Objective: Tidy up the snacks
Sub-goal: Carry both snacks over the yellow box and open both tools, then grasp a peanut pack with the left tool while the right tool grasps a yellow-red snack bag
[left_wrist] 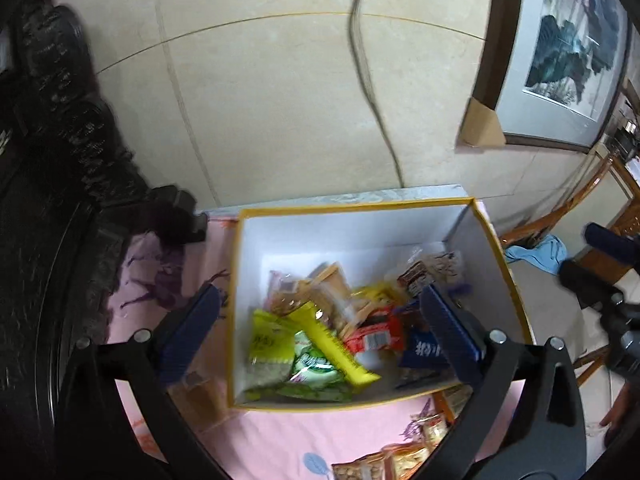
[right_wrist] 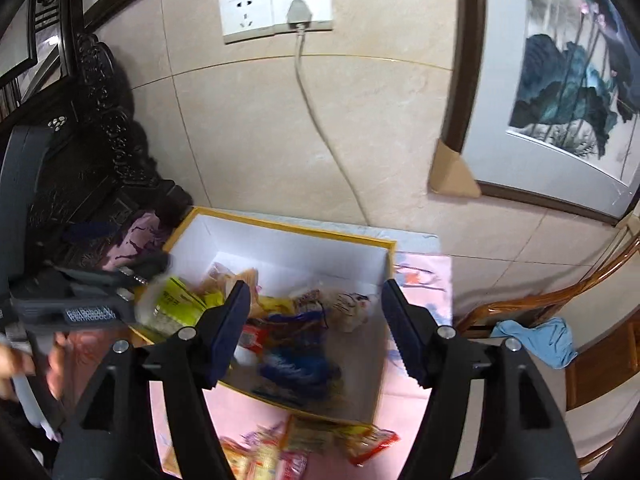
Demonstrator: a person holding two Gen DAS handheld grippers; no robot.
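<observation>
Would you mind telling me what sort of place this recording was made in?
Most likely a room in a home. A framed ink painting leans against a tiled wall with sockets, carved dark wood furniture stands beside it, and a snack box sits on a pink patterned cloth.

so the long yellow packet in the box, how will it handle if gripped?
The long yellow packet looks glossy, so probably slippery between pads. It is thin film, likely light and crinkly, bending if gripped at one end. It lies propped on other packets, so pushing may just slide it.

The left tongs (left_wrist: pixel 320 328) gape empty above the yellow-rimmed box (left_wrist: pixel 500 256) of snack packets (left_wrist: pixel 320 340) on the pink-clothed tabletop (left_wrist: pixel 280 436).
</observation>
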